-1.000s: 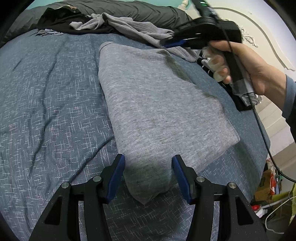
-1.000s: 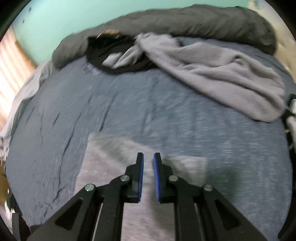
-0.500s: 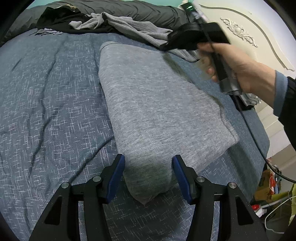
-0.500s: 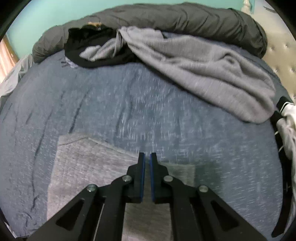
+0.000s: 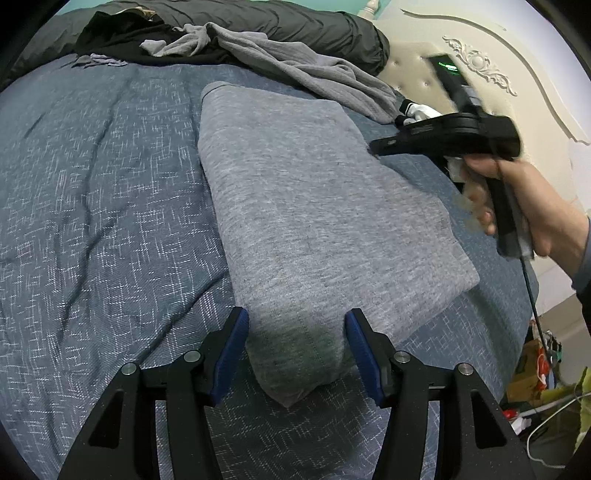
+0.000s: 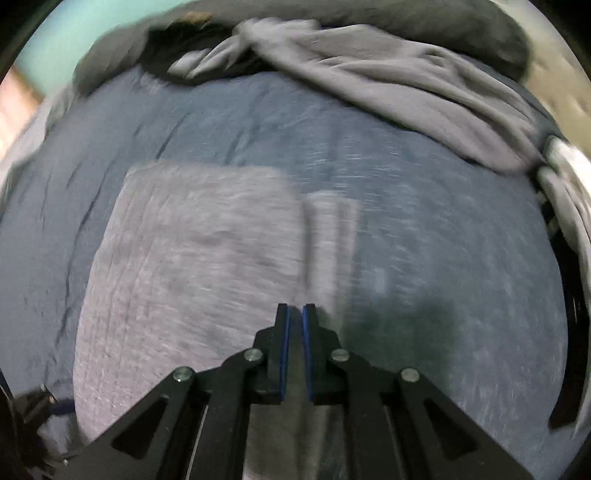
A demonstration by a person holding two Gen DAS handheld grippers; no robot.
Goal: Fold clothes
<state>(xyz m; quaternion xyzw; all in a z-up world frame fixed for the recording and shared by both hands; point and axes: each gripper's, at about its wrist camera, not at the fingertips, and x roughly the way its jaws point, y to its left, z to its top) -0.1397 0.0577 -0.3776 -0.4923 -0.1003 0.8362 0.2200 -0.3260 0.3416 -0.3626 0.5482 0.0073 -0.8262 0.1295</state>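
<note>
Folded grey garment [image 5: 306, 221] lies flat mid-bed on blue bedspread [image 5: 92, 221]. Far side: loose grey top [image 5: 303, 70], black clothes [image 5: 122, 33], dark duvet roll [image 5: 295, 22]; white/black socks [image 5: 417, 110] far right by cream headboard [image 5: 517, 74].

Left gripper [image 5: 297, 350] spread wide, fingers either side of garment's near corner, not pinching. Right gripper [image 6: 294, 332] nearly closed, narrow slit, nothing btwn pads, over garment's right edge.

Left cam only: right hand [image 5: 524, 206] on handle, floor clutter [image 5: 535, 369] near right. Right cam blurred.
</note>
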